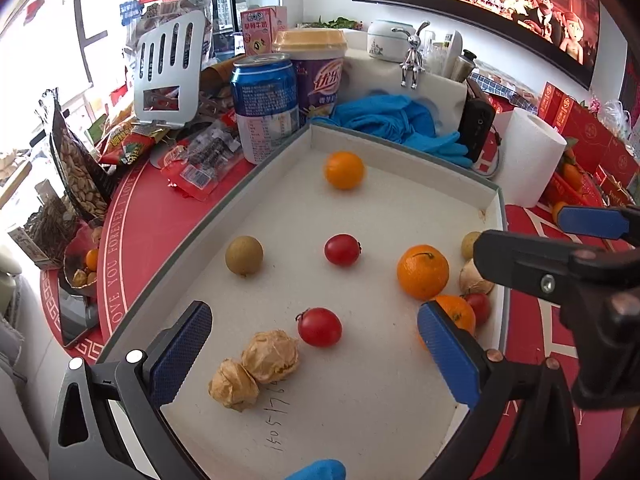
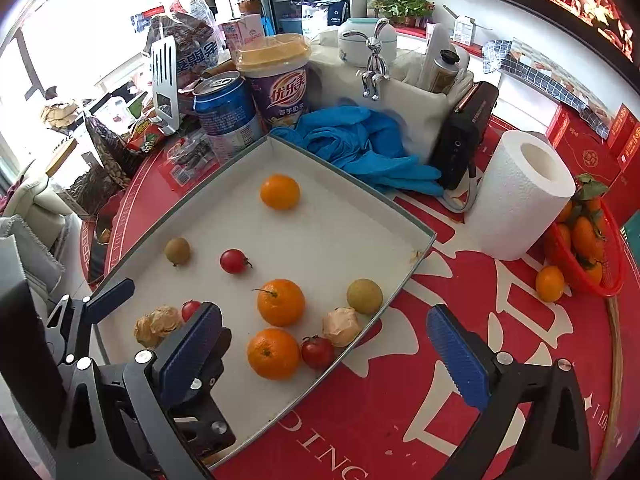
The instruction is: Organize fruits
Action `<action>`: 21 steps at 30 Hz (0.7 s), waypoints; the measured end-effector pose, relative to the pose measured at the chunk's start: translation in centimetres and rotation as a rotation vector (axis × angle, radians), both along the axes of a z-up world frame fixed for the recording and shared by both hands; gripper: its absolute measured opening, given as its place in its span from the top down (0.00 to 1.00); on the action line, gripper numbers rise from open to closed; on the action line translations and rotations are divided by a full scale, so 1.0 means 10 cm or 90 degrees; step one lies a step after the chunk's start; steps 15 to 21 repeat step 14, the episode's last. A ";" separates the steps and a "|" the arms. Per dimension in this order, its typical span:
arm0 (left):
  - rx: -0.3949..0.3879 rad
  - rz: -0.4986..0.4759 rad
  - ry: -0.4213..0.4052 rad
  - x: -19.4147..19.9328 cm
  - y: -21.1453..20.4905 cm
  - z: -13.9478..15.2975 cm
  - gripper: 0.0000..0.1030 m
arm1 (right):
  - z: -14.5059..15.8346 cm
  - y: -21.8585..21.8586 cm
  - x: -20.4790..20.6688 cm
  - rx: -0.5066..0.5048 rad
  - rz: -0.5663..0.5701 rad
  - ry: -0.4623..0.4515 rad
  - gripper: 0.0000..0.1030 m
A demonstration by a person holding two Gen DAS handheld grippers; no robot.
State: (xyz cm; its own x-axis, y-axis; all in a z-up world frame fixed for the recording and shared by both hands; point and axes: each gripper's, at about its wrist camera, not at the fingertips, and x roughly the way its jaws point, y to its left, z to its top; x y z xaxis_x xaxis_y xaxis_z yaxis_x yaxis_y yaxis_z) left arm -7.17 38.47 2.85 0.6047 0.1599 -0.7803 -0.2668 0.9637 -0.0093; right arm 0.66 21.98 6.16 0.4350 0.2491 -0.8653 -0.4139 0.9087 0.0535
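The fruits lie loose in the shallow white tray (image 1: 400,152) on the red surface (image 2: 400,400): three oranges, of which the largest (image 1: 423,271) is near the right wall, three cherry tomatoes, one of them (image 1: 319,327) close to the front, two small brown-green round fruits, one (image 1: 244,255) at the left side, and papery husked fruits, two of which (image 1: 253,375) touch each other at the front. They are partly grouped but still mixed, so I judge the sorting is in the middle. The left tongs (image 1: 316,364) hover over the husked pair with jaws wide apart and nothing held. The right tongs (image 2: 324,356) are also apart and empty, above the near right edge of the tray. The next move probably calls for choosing one fruit and closing gently, because these round things roll easily.
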 end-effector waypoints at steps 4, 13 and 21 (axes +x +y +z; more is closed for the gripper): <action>0.004 0.001 0.004 -0.01 -0.01 0.00 0.00 | 0.00 0.01 -0.03 -0.010 0.004 -0.003 0.00; 0.019 -0.001 0.003 -0.05 -0.04 0.00 0.00 | -0.01 0.01 -0.07 -0.014 0.009 -0.003 0.00; 0.019 -0.001 0.003 -0.05 -0.05 0.00 0.00 | 0.00 0.00 -0.08 -0.013 0.009 -0.003 0.00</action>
